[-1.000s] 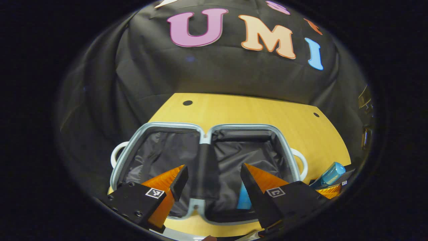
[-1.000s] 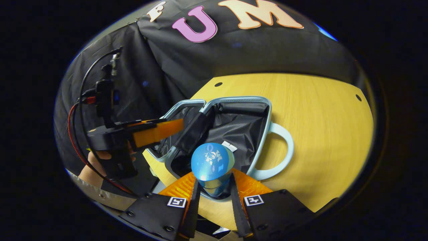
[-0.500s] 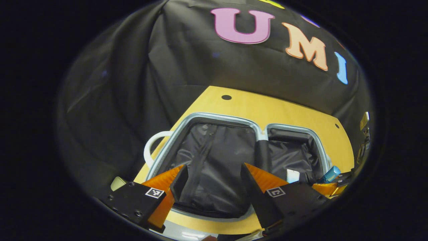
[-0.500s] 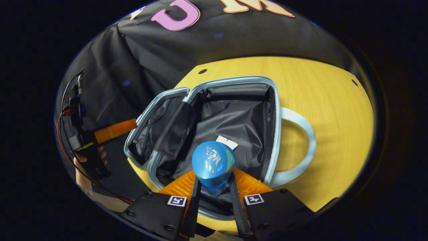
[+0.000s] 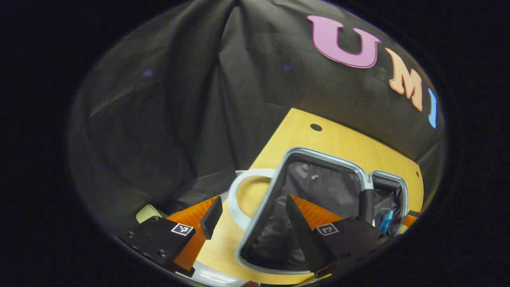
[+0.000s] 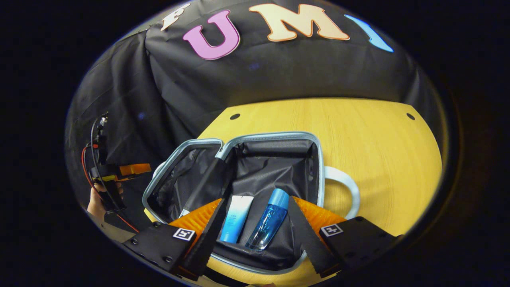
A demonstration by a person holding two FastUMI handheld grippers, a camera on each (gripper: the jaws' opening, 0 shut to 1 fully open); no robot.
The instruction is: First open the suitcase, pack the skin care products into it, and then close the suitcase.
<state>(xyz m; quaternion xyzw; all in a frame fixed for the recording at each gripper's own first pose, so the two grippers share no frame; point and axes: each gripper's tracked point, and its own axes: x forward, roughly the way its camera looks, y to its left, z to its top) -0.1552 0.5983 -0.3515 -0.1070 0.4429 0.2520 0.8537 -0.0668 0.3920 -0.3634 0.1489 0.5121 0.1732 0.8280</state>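
Released since 0.5 s ago, the blue bottle (image 6: 267, 220) now lies in the open suitcase (image 6: 275, 137) on the counter (image 6: 378, 131) beside a tube (image 6: 238, 218). Right hand-held gripper (image 6: 255, 235) stands spread above them. Left hand-held gripper (image 5: 250, 215) hangs open over the suitcase's left edge.

A light wooden table (image 6: 378, 135) with small dark holes near its far edge carries the open suitcase (image 6: 279, 137), which lies flat on it, both halves spread. The suitcase's two white handles (image 6: 344, 187) rest on the tabletop at the suitcase's outer sides.
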